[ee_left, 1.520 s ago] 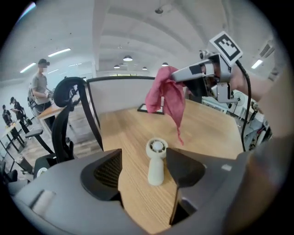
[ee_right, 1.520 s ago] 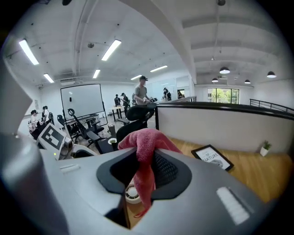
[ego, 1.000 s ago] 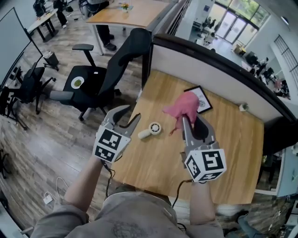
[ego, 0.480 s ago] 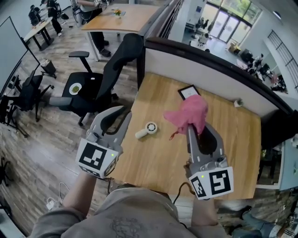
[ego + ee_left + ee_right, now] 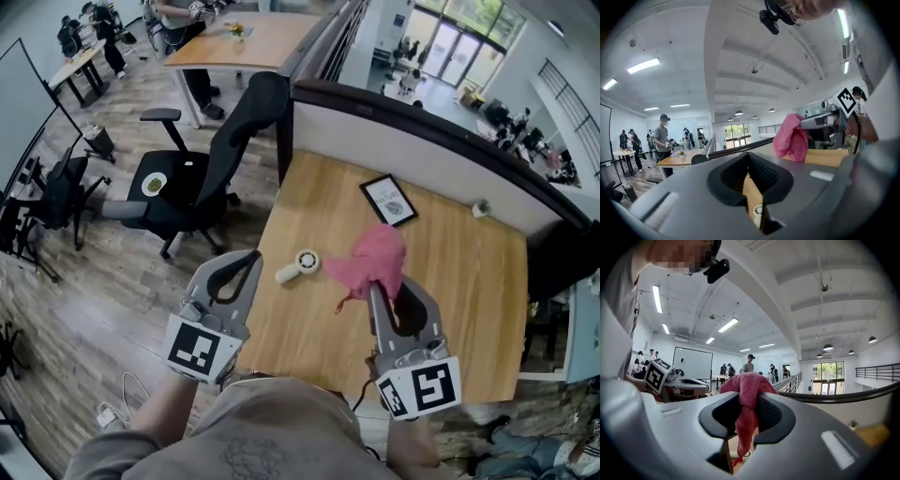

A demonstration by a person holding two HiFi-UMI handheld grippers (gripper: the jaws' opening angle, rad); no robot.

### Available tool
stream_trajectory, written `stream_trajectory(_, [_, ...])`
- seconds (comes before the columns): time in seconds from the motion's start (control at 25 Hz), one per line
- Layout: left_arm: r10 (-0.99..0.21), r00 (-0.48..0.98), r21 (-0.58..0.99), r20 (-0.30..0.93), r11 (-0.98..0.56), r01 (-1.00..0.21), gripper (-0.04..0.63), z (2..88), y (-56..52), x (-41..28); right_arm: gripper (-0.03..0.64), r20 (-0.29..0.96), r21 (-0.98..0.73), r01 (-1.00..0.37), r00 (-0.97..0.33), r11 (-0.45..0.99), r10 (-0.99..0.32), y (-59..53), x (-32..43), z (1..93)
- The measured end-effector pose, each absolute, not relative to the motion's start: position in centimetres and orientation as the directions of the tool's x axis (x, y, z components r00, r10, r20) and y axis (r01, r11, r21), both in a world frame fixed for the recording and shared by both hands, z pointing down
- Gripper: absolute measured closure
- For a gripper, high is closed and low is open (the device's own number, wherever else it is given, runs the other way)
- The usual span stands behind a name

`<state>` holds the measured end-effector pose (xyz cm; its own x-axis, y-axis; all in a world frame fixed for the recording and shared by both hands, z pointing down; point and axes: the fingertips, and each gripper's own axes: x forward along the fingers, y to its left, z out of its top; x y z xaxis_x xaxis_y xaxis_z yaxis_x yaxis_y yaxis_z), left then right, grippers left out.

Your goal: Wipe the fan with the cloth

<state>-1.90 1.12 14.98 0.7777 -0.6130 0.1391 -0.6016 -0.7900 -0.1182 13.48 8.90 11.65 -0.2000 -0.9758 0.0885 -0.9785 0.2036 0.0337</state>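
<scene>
Head view looks steeply down; level gripper views share the cloth (image 5: 792, 140), perhaps the fan (image 5: 758, 213).

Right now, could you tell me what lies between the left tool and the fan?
Only bare tabletop separates the shut, empty left tool from the fan, in the head view.

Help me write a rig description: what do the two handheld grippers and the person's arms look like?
The left gripper and right gripper are light grey plastic, with black ribbed lining around a loop-shaped opening. Each carries a white cube with black square markers. A dark cable trails from the right one. The person wears a grey shirt, forearms unsleeved.
</scene>
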Motion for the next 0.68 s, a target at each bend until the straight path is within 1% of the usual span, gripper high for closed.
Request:
stream_trajectory(0.24, [-0.616, 0.772, -0.13, 0.157, -0.788, -0.602, 0.594, 15.5, 1.6, -2.9, 0.529, 0.098, 0.039, -0.984, -0.172, 0.176, -0.98, 9.4, 14.1, 11.8])
stream_trajectory(0.36, [-0.624, 0.763, -0.109, 0.169, -0.781, -0.614, 0.594, 15.5, 1.6, -3.1, 0.529, 0.094, 0.036, -0.984, -0.169, 0.173, -0.981, 9.4, 13.9, 11.6])
stream_trajectory(0.68, [-0.623, 0.766, -0.107, 0.161, -0.782, -0.614, 0.594, 15.6, 1.3, -3.8, 0.529, 0.09, 0.031, -0.984, -0.173, 0.176, -0.981, 9.3, 12.8, 12.2])
